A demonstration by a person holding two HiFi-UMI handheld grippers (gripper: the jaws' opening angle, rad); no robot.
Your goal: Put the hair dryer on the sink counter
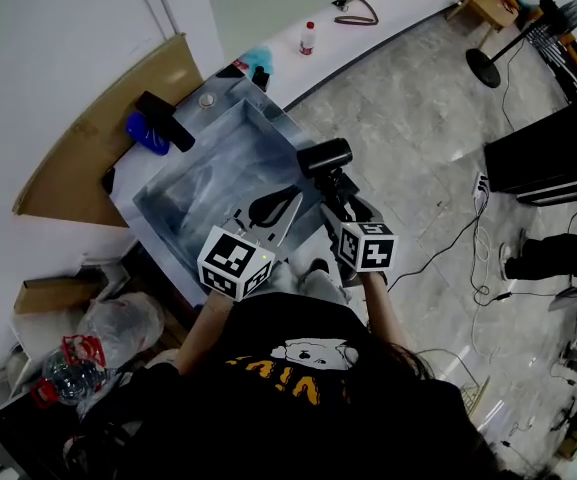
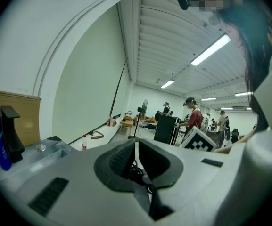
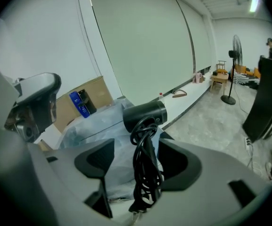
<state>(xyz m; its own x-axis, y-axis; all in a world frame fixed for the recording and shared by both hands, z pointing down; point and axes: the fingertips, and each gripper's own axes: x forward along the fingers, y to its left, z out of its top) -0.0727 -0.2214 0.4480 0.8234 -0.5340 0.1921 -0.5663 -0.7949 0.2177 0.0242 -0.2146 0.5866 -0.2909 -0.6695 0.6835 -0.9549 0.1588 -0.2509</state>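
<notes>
The dryer [image 3: 144,116] lies with its cord wound round the handle, head away from us, at the near right corner of the sink [image 1: 173,203]. It seems to rest on the narrow rim of the counter [image 1: 223,90] there, though we cannot see how much of it the rim carries. The right hand-held gripper [image 3: 138,147] has its jaws spread as wide as they go, with the handle and cord between them. A gap shows at the left pad, the cord sits close to the right pad, and we see no squeeze on either side. So we read the dryer as let go, not held. The left hand-held gripper [image 2: 136,142] hangs just beside it over the sink edge, its jaws together and nothing between them.

We judge the risk to lie in the narrow seat. The floor [image 1: 398,118] drops away on one side and the basin on the other, so a small nudge could tip the round head either way. The likeliest cause is the cord. Its loops and the plug sit low between the open jaws, and a pad catching a loop while we draw back would drag the dryer off.
</notes>
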